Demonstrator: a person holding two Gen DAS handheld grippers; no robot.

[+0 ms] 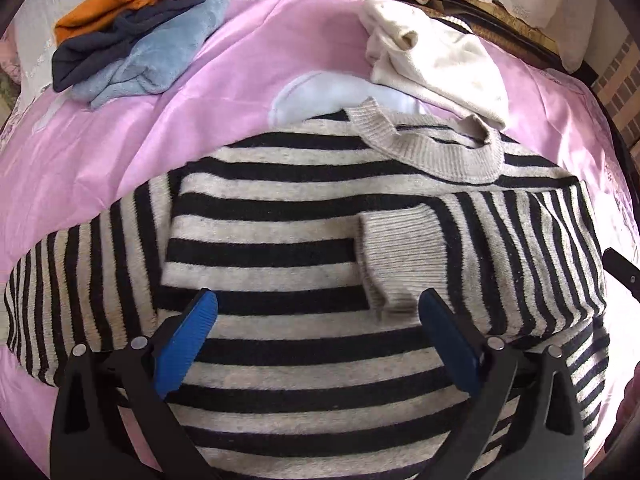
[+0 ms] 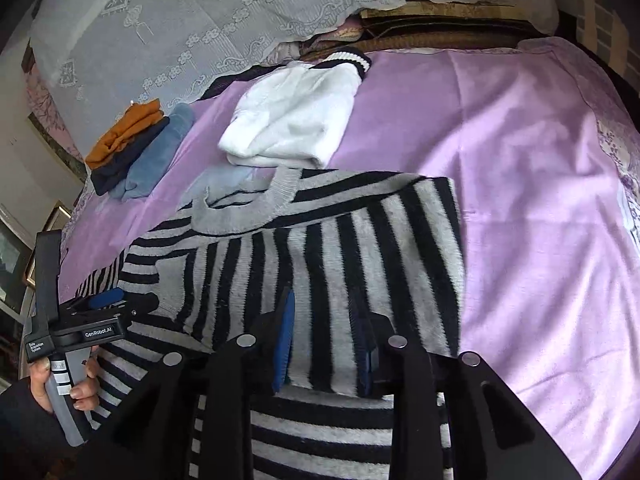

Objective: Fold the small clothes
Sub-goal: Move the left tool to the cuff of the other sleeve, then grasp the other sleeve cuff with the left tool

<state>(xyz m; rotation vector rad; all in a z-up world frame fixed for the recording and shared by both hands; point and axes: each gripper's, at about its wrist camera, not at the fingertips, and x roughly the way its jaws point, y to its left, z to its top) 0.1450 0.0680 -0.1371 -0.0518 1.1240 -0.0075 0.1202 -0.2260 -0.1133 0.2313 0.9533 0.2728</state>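
Pink bedsheet carries the striped sweater mid-frame, collar toward top; my left gripper hovers agape nearest the folded-in cuff, my right gripper pinches the sleeve fold.

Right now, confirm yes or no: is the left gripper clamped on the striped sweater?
No, the left gripper stands wide open above the striped sweater, its blue pads gripping nothing.

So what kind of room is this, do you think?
Most likely a bedroom: the black-and-beige striped knit sweater lies on a bed with a smooth lilac sheet, white lace-covered pillows sit at its head, and folded clothes are stacked nearby.
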